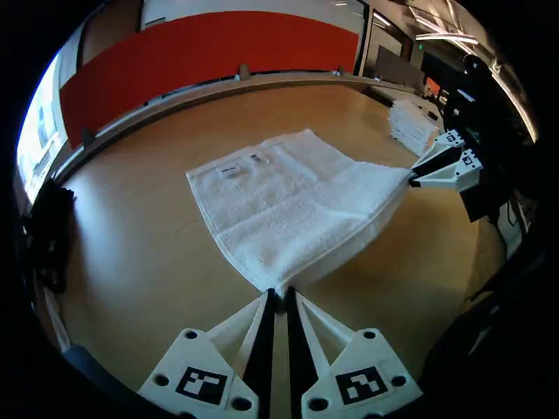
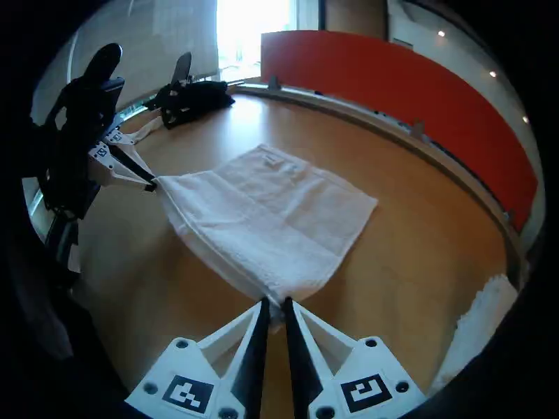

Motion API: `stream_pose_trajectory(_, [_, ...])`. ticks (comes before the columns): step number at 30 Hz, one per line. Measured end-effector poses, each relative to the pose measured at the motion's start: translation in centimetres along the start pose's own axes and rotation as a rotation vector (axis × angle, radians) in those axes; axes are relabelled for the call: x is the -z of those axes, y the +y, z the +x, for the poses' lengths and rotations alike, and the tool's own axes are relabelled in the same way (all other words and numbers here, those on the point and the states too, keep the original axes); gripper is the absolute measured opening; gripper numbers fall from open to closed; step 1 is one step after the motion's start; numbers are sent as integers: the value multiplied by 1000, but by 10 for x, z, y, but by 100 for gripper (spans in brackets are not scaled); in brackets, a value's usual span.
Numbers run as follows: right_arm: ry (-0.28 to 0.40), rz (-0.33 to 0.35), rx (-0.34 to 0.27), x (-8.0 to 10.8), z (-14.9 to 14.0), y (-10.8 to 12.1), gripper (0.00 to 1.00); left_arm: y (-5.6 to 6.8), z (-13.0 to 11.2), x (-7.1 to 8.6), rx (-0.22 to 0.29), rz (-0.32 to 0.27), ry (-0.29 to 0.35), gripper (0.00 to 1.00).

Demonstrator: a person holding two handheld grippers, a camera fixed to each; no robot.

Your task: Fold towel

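A white towel (image 1: 293, 195) lies folded over on the wooden table (image 1: 140, 237), its near edge lifted off the surface. My left gripper (image 1: 279, 293) is shut on one lifted corner. My right gripper (image 2: 274, 302) is shut on the other lifted corner of the towel (image 2: 272, 209). In the left gripper view the right gripper (image 1: 414, 178) pinches the towel at the right. In the right gripper view the left gripper (image 2: 151, 184) pinches it at the left. The towel's far edge with its labels rests flat on the table.
A stack of white towels (image 1: 412, 126) sits at the table's far right, also at the lower right edge as towels (image 2: 482, 314). A red partition (image 1: 209, 56) runs behind the table. A dark bag (image 2: 195, 94) lies by the window.
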State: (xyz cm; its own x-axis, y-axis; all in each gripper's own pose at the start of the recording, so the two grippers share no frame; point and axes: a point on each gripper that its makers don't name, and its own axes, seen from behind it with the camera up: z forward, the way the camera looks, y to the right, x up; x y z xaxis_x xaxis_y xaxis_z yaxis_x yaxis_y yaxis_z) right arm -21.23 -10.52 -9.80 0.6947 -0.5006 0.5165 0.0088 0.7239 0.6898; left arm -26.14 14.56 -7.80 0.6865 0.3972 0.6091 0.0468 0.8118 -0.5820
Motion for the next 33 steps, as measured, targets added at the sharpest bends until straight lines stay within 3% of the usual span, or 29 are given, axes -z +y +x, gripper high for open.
stream_pose_trajectory(12, [40,-14,57,32,32,-2,16,2,26,32,14,20,40,12])
stream_pose_trajectory(33, [71,-30,62,73,60,-3,16,13,54,75,30,23,79,12])
